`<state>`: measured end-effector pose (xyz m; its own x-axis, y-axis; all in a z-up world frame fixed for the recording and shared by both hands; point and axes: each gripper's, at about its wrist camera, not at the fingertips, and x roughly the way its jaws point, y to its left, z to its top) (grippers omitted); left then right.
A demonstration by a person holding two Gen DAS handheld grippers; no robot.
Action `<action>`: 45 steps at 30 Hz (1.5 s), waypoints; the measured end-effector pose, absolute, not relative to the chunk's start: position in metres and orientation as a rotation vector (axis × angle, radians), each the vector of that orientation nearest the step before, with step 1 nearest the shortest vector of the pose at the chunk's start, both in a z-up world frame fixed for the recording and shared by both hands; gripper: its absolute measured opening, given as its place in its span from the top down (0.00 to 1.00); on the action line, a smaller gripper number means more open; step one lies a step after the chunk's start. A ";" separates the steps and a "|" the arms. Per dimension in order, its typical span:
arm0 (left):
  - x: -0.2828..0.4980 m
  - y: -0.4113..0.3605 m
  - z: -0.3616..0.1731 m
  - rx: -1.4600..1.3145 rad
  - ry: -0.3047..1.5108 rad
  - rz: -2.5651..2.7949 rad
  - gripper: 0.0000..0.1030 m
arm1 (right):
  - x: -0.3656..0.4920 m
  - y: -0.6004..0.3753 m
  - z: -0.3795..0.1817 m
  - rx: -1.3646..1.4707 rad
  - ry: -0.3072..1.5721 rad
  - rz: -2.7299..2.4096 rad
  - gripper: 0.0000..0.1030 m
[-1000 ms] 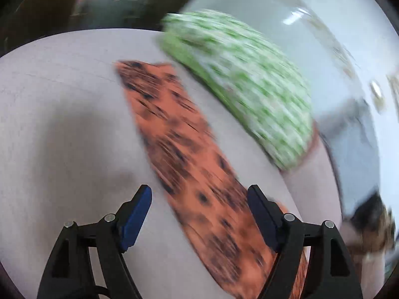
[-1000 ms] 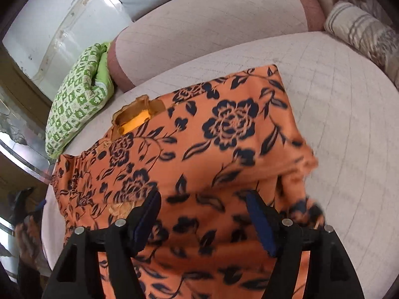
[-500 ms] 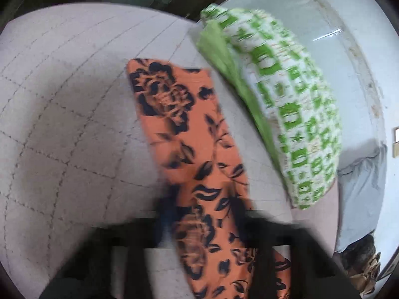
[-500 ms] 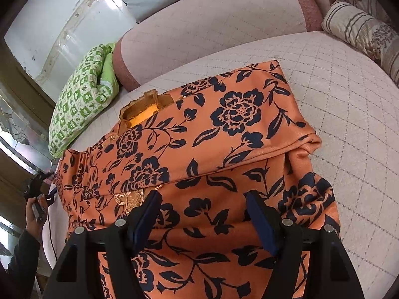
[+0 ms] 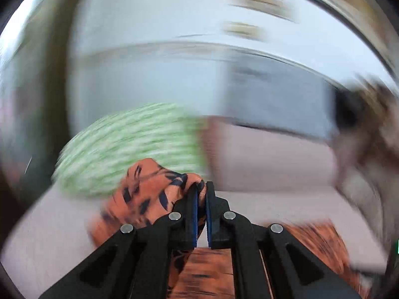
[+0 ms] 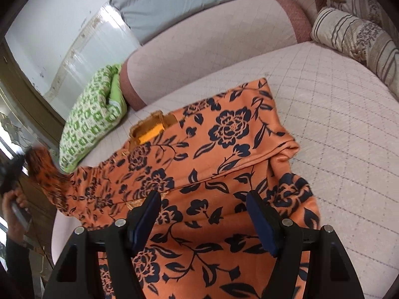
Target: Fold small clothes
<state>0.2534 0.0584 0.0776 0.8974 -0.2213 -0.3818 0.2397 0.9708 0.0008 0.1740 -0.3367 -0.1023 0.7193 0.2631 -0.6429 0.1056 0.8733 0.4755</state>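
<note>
Orange floral top (image 6: 224,149) feels soft, light; my left hand-held gripper (image 5: 202,194) clenches its sleeve at the bed's (image 6: 349,124) left edge, right hand-held gripper (image 6: 202,214) released.

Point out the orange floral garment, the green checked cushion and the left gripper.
orange floral garment (image 6: 232,127): right wrist view, large flower print.
green checked cushion (image 6: 92,122): right wrist view, patterned top.
left gripper (image 5: 202,194): left wrist view, fingertips pinching fabric.
</note>
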 end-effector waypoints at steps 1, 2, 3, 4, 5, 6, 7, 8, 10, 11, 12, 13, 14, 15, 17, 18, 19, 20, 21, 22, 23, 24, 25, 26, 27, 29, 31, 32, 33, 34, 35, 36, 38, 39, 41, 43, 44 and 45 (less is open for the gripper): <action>0.243 0.015 0.072 0.135 0.387 -0.291 0.94 | 0.170 -0.340 -0.100 0.524 0.767 0.090 0.28; 0.233 -0.024 0.059 0.208 0.395 -0.337 0.92 | 0.165 -0.344 -0.099 0.539 0.764 0.088 0.28; 0.226 -0.059 0.042 0.273 0.429 -0.395 0.85 | 0.160 -0.349 -0.098 0.558 0.765 0.084 0.25; 0.223 -0.093 0.016 0.356 0.508 -0.472 0.58 | 0.156 -0.353 -0.098 0.570 0.767 0.076 0.20; 0.222 -0.117 -0.011 0.424 0.587 -0.514 0.33 | 0.153 -0.357 -0.099 0.580 0.772 0.065 0.19; 0.223 -0.135 -0.046 0.487 0.684 -0.528 0.31 | 0.149 -0.362 -0.099 0.585 0.781 0.060 0.18; 0.225 -0.141 -0.072 0.528 0.754 -0.516 0.31 | 0.146 -0.365 -0.099 0.588 0.786 0.059 0.18; 0.224 -0.137 -0.092 0.551 0.812 -0.477 0.31 | 0.143 -0.369 -0.097 0.591 0.791 0.057 0.18; 0.220 -0.110 -0.099 0.486 0.847 -0.448 0.31 | 0.139 -0.372 -0.094 0.583 0.786 0.066 0.17; 0.216 -0.097 -0.095 0.443 0.842 -0.439 0.31 | 0.140 -0.372 -0.090 0.567 0.779 0.073 0.17; 0.212 -0.073 -0.084 0.379 0.821 -0.419 0.31 | 0.143 -0.371 -0.089 0.557 0.778 0.075 0.16; 0.208 -0.058 -0.076 0.342 0.796 -0.406 0.29 | 0.147 -0.368 -0.088 0.552 0.780 0.081 0.16; 0.205 -0.038 -0.068 0.302 0.762 -0.367 0.27 | 0.155 -0.363 -0.087 0.548 0.789 0.099 0.16; 0.213 -0.016 -0.063 0.274 0.745 -0.296 0.25 | 0.166 -0.357 -0.085 0.545 0.799 0.128 0.16; 0.230 0.014 -0.064 0.225 0.780 -0.216 0.24 | 0.186 -0.347 -0.077 0.529 0.776 0.159 0.16; 0.240 0.030 -0.070 0.184 0.816 -0.183 0.24 | 0.203 -0.344 -0.072 0.508 0.761 0.159 0.16; 0.248 0.043 -0.075 0.150 0.845 -0.158 0.24 | 0.218 -0.343 -0.072 0.492 0.772 0.139 0.16; 0.254 0.056 -0.081 0.105 0.871 -0.136 0.24 | 0.237 -0.346 -0.075 0.481 0.795 0.103 0.16; 0.258 0.073 -0.091 0.048 0.907 -0.112 0.24 | 0.259 -0.350 -0.081 0.471 0.820 0.061 0.16; 0.267 0.086 -0.099 -0.012 0.947 -0.102 0.25 | 0.276 -0.352 -0.087 0.452 0.851 0.041 0.16; 0.269 0.094 -0.108 -0.062 0.965 -0.113 0.25 | 0.297 -0.354 -0.097 0.437 0.903 0.012 0.16; 0.272 0.103 -0.113 -0.130 0.977 -0.122 0.25 | 0.309 -0.355 -0.105 0.435 0.942 0.002 0.16; 0.276 0.111 -0.116 -0.179 0.985 -0.128 0.25 | 0.317 -0.354 -0.112 0.427 0.974 0.005 0.18; 0.281 0.118 -0.118 -0.228 0.986 -0.150 0.25 | 0.325 -0.350 -0.117 0.396 0.999 0.003 0.20; 0.287 0.122 -0.119 -0.253 0.976 -0.156 0.25 | 0.330 -0.346 -0.120 0.369 1.013 0.009 0.26; 0.300 0.125 -0.119 -0.269 0.966 -0.162 0.25 | 0.337 -0.341 -0.129 0.350 1.069 0.019 0.59; 0.315 0.126 -0.125 -0.285 0.994 -0.171 0.25 | 0.338 -0.338 -0.133 0.310 1.088 0.009 0.74; 0.322 0.125 -0.128 -0.296 1.015 -0.189 0.45 | 0.337 -0.337 -0.133 0.301 1.088 0.011 0.77; 0.329 0.122 -0.133 -0.274 1.055 -0.201 0.70 | 0.337 -0.336 -0.130 0.295 1.087 0.021 0.83; 0.333 0.120 -0.133 -0.249 1.085 -0.203 0.90 | 0.337 -0.334 -0.127 0.283 1.083 0.028 0.86; 0.335 0.120 -0.132 -0.246 1.073 -0.207 0.91 | 0.337 -0.328 -0.121 0.258 1.068 0.031 0.87; 0.332 0.117 -0.125 -0.220 1.031 -0.210 0.91 | 0.334 -0.323 -0.108 0.218 1.025 0.027 0.88; 0.324 0.113 -0.111 -0.180 0.948 -0.207 0.91 | 0.324 -0.315 -0.079 0.142 0.909 0.008 0.88; 0.319 0.113 -0.106 -0.176 0.915 -0.209 0.91 | 0.317 -0.312 -0.065 0.101 0.845 -0.013 0.89; 0.317 0.113 -0.111 -0.170 0.896 -0.197 0.90 | 0.307 -0.316 -0.059 0.093 0.774 -0.073 0.88; 0.325 0.115 -0.134 -0.178 0.965 -0.143 0.86 | 0.314 -0.326 -0.090 0.124 0.855 -0.115 0.83; 0.326 0.117 -0.142 -0.183 0.993 -0.131 0.83 | 0.319 -0.331 -0.114 0.129 0.943 -0.130 0.79; 0.321 0.118 -0.138 -0.182 0.961 -0.126 0.80 | 0.323 -0.335 -0.138 0.139 1.040 -0.115 0.75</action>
